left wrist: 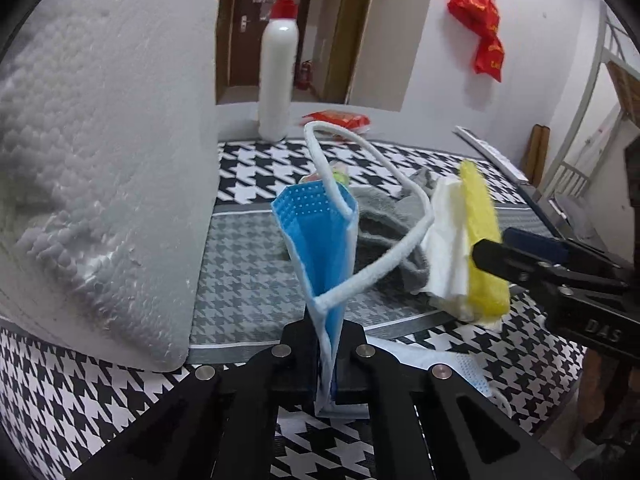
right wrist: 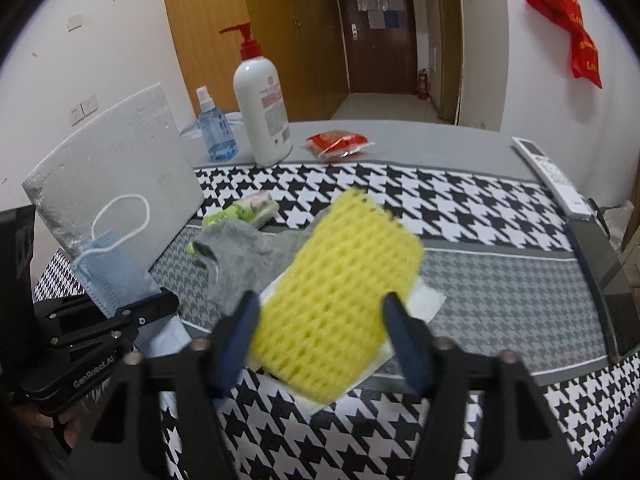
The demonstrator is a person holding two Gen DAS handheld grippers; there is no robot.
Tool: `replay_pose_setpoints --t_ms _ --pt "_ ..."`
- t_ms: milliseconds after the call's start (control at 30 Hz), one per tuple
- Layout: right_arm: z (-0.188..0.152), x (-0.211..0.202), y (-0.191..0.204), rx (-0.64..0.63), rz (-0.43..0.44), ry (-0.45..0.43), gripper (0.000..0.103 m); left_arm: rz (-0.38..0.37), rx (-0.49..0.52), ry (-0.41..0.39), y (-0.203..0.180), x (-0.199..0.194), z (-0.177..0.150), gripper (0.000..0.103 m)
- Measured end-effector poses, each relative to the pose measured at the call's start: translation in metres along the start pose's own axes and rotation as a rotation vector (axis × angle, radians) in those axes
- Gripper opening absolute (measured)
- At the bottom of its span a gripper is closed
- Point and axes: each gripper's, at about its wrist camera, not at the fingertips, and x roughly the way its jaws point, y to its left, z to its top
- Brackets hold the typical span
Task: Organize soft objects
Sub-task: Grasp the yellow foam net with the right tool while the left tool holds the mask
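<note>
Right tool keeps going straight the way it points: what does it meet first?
Most likely the yellow foam net, already between the open right tool fingers; depth is hard to judge.

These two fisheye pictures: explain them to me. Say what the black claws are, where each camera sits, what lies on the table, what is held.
The black claws are two hand-held gripping tools, each with a camera looking along its fingers. The left tool is shut on a blue mask, held upright. From the right camera, the right tool stands open around a yellow foam net; whether it touches is unclear. On the checked cloth lie a grey sock, white tissue, a foam board, a lotion bottle and a spray bottle.
</note>
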Motion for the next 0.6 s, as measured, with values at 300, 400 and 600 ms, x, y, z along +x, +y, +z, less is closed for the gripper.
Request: replay_pose_setpoints --t_ms 300,400,600 --pt "-0.006 -0.003 -0.004 0.02 0.005 0.019 0.029 -0.014 0.004 -0.014 0.002 -0.007 -0.003 0.004" --pt "-0.01 -0.007 -0.008 0.042 0.001 0.018 0.013 -0.019 0.006 -0.03 0.002 -0.012 -0.004 0.003" --pt "-0.013 -0.019 -0.013 0.073 -0.024 -0.009 0.014 -0.019 0.005 -0.034 0.001 -0.014 -0.003 0.003"
